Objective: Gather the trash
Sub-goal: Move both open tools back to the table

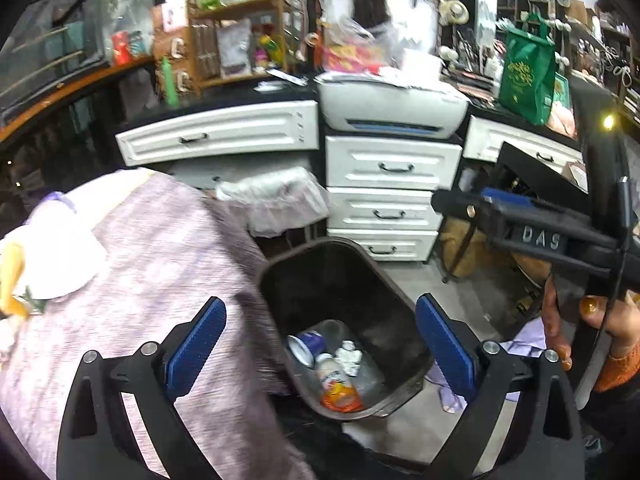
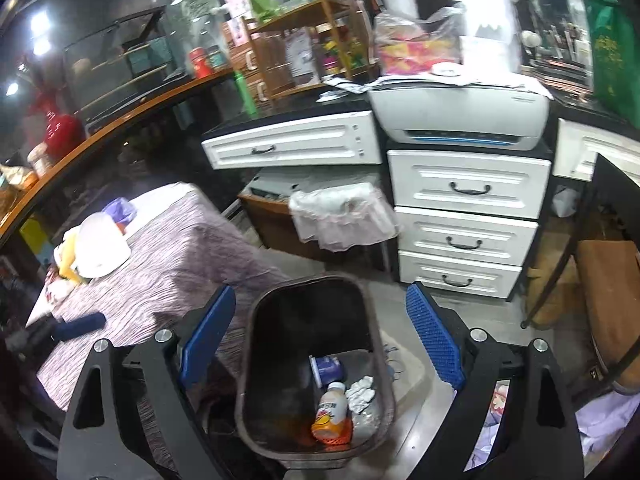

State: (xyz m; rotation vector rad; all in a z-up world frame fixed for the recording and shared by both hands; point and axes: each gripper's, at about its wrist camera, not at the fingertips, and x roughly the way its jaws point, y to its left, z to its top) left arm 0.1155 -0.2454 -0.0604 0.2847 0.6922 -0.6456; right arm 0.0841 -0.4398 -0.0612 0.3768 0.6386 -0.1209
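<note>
Below and just ahead of both grippers stands a dark trash bin (image 2: 256, 360), its mouth facing up and its long side running away from the cameras. To the left of the grippers is a table under a mauve cloth (image 1: 160, 264), with a white bowl (image 2: 102, 246) far to the left on it. Ahead, past the bin, stands a white drawer unit (image 2: 464, 216).

The left gripper (image 1: 320, 344) has its blue pads spread wide, with nothing between them and nothing touched. The right gripper (image 2: 320, 344) is likewise spread wide and empty.

In the bin's bottom a small bottle (image 2: 330, 410) lies with its white cap pointing away from the grippers, its long axis along the bin's length. Beyond it lies a blue-and-white cup (image 2: 326, 368) on its side; crumpled white scraps (image 2: 362, 392) lie to the bottle's right.
</note>
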